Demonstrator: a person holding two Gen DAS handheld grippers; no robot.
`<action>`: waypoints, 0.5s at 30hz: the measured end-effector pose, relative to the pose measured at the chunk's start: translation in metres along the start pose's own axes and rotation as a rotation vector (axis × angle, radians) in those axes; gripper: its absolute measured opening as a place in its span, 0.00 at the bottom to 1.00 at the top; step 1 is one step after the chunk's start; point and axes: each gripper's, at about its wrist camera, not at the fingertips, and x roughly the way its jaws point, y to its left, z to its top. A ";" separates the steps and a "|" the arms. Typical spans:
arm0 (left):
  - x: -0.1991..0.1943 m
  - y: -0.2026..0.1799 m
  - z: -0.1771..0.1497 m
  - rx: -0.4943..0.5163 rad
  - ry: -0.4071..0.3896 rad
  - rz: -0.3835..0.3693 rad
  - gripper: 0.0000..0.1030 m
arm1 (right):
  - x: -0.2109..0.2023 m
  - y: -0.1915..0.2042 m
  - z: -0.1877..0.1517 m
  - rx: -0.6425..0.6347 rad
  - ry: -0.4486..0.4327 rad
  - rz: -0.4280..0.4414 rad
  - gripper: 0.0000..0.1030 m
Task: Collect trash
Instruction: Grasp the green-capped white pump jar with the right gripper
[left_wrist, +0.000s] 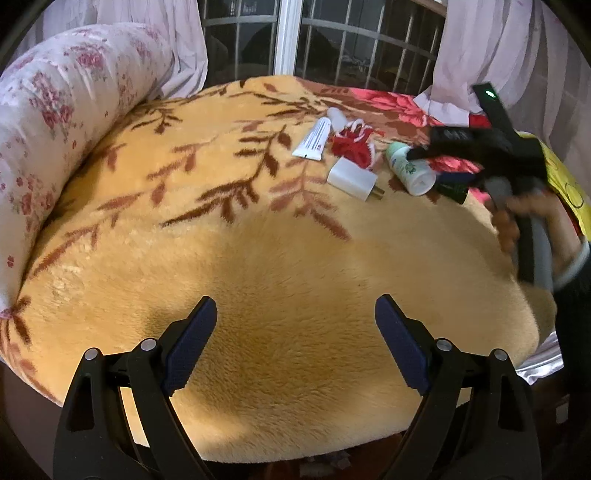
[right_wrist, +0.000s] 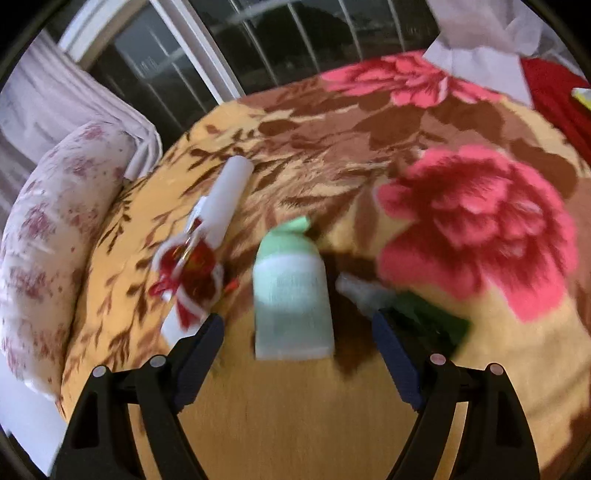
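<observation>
Left view: white adapter, right view: none

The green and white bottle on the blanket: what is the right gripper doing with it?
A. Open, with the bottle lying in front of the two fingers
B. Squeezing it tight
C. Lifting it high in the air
A: the right gripper is open, and the green and white bottle lies on the blanket just ahead of its spread fingers, not squeezed.

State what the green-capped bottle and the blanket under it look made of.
Green-capped bottle: probably plastic, smooth and matte white with a pale green cap; blur hides detail. Blanket: plush fleece-like fabric, with visible fuzzy pile and soft sheen.
</observation>
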 end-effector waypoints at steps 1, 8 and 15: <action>0.001 0.000 0.000 -0.002 0.005 -0.005 0.83 | 0.007 0.001 0.007 0.001 0.029 0.011 0.79; 0.007 -0.001 0.006 -0.013 0.019 -0.017 0.83 | 0.056 0.026 0.025 -0.128 0.199 -0.178 0.51; 0.015 -0.013 0.016 -0.017 0.031 -0.007 0.83 | 0.029 0.031 -0.008 -0.185 0.076 -0.200 0.45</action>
